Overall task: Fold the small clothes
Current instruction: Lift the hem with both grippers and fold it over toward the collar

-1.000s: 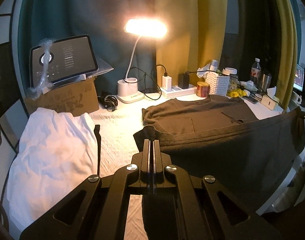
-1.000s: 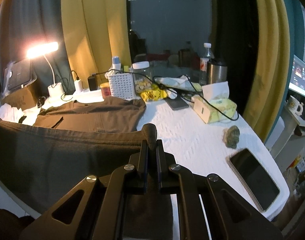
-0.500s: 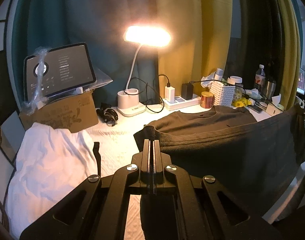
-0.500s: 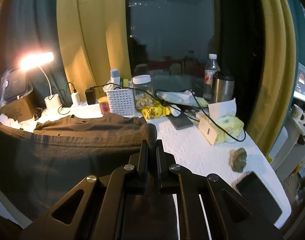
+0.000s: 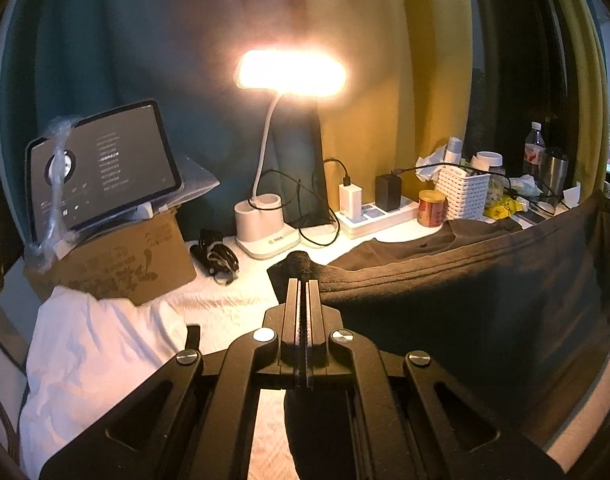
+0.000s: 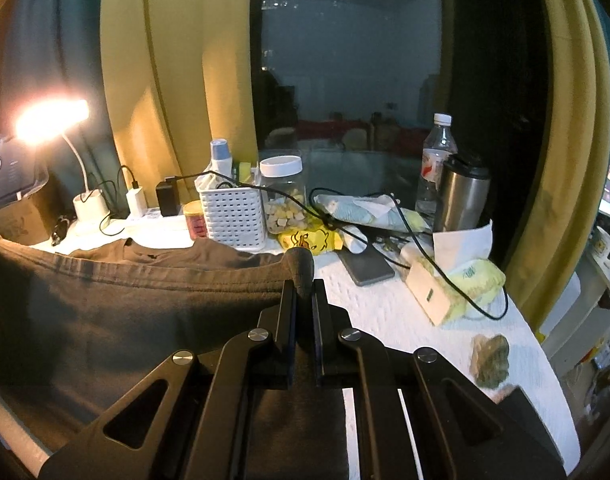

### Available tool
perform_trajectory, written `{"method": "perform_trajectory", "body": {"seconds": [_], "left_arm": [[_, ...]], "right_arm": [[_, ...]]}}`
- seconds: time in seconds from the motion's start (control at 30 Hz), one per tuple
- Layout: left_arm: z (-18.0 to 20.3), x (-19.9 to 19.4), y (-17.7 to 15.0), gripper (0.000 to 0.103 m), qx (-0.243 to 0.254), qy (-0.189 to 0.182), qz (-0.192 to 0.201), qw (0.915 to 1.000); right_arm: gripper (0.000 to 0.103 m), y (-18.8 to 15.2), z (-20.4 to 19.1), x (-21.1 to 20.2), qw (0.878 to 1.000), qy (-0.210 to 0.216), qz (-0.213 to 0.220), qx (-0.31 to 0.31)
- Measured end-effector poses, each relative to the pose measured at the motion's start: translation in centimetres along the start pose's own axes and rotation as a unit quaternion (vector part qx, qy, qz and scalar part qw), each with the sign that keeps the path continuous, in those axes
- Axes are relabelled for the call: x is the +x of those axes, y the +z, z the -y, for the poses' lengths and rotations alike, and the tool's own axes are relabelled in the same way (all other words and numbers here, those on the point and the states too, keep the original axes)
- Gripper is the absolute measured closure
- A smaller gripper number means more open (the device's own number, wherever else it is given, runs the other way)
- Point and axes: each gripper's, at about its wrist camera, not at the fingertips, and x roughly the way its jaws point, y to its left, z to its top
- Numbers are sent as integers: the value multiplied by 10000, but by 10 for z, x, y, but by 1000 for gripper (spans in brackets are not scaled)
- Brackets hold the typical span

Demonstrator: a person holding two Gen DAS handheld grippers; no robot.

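Both tongs pinch dark garment [image 5: 465, 320], hem stretched taut.

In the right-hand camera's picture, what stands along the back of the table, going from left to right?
Lamp → white charger → black charger → red tin → white basket → snack jar → water bottle → steel tumbler.
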Motion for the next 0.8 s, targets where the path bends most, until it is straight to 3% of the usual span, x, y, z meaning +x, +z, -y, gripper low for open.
{"method": "perform_trajectory", "body": {"seconds": [0.8], "left_arm": [[-17, 98, 48, 103, 405, 110, -58, 9991]], "right_arm": [[95, 55, -15, 115, 9992, 111, 159, -338]]}}
